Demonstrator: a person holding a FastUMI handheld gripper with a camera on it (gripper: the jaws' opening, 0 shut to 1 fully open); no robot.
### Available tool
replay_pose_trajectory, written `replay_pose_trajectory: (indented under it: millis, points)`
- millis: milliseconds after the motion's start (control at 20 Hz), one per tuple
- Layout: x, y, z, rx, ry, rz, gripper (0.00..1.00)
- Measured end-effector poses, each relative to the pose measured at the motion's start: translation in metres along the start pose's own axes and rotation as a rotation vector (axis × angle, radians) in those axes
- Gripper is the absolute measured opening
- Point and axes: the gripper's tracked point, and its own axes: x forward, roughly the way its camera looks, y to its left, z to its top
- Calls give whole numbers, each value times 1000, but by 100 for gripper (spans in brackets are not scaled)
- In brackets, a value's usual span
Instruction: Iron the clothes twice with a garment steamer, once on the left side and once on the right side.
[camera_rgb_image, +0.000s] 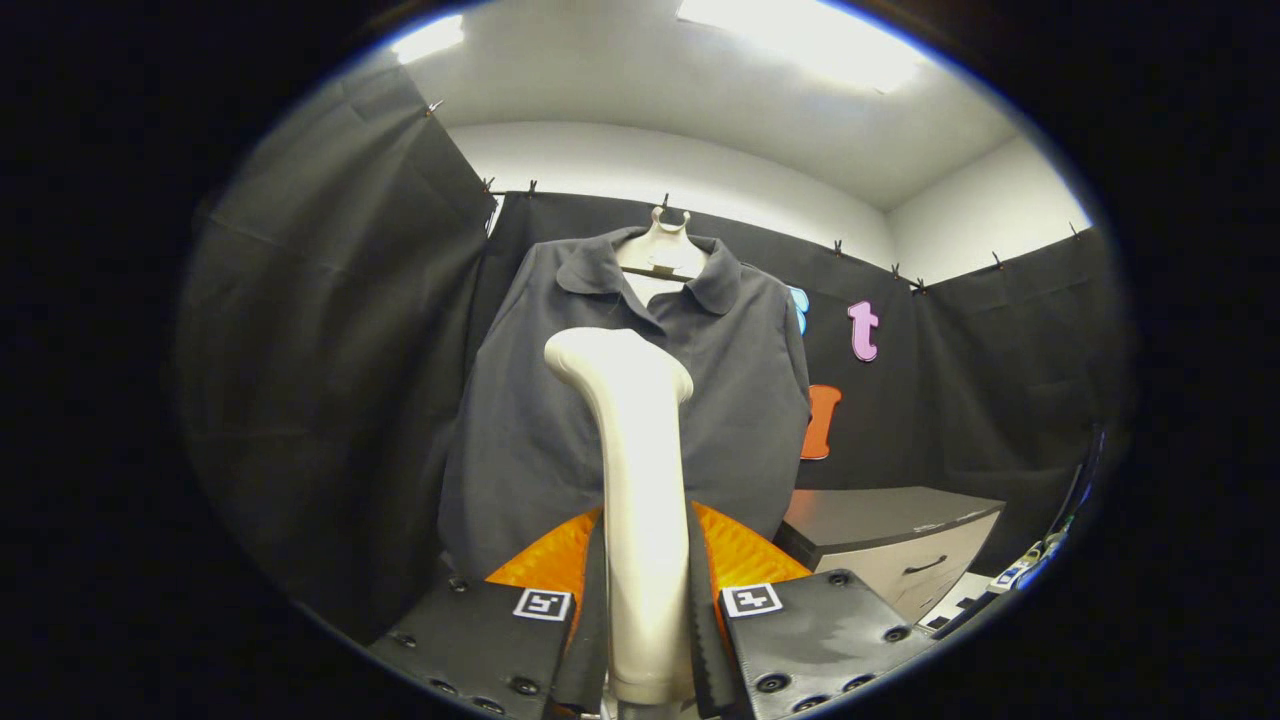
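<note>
Gripping the steamer (640, 480) between its fingers, the tool (648, 640) faces the hanging shirt (520, 420).

Two ceiling lights (800, 40) overhead blow out to white glare. Room evenly bright, shadows soft. Steamer (640, 480) clamped between my fingers (790, 625) is pale, slightly soft-focus near. Faint sheen on right finger. Dark shirt (530, 420) sharp beyond. Fisheye bends walls at edges.
</note>
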Motion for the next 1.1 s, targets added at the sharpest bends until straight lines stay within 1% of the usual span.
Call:
replay_pose_trajectory:
  millis: [200, 400, 500, 650, 1100]
  points:
    - [4, -8, 9, 6, -10, -17, 41]
    - [8, -12, 15, 12, -3, -12, 41]
    - [7, -17, 19, 7, -8, -32, 41]
    - [7, -20, 26, 16, -23, -39, 41]
    - [6, -20, 24, 21, -23, -36, 41]
